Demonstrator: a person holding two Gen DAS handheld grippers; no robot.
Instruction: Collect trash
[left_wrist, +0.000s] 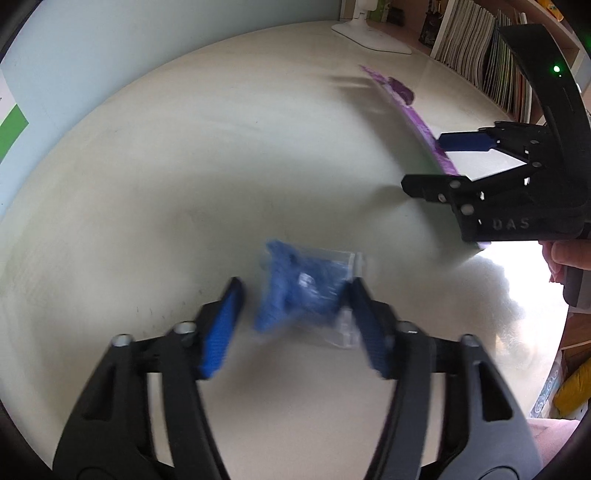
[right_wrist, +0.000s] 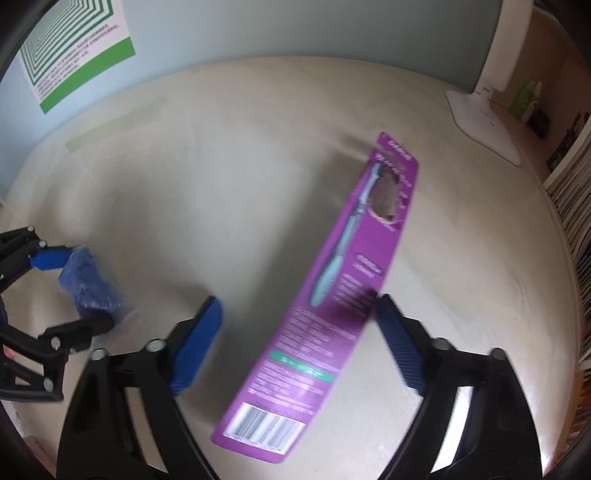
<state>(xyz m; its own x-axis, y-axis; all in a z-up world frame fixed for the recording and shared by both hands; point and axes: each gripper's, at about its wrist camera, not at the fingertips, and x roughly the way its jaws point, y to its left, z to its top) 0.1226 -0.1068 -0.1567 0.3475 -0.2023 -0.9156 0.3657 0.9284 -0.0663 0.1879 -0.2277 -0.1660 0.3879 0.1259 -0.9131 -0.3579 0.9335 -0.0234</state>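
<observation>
A crumpled blue plastic bag lies on the cream table, between the open fingers of my left gripper; it also shows in the right wrist view. A long purple toothbrush package lies on the table between the open fingers of my right gripper, its right pad near the card's edge. In the left wrist view the package shows edge-on at the right gripper. Both views are motion-blurred.
A white lamp base stands at the table's back. Shelves of books run along the right side. A green and white poster hangs on the pale blue wall. A strip of pale tape lies on the table.
</observation>
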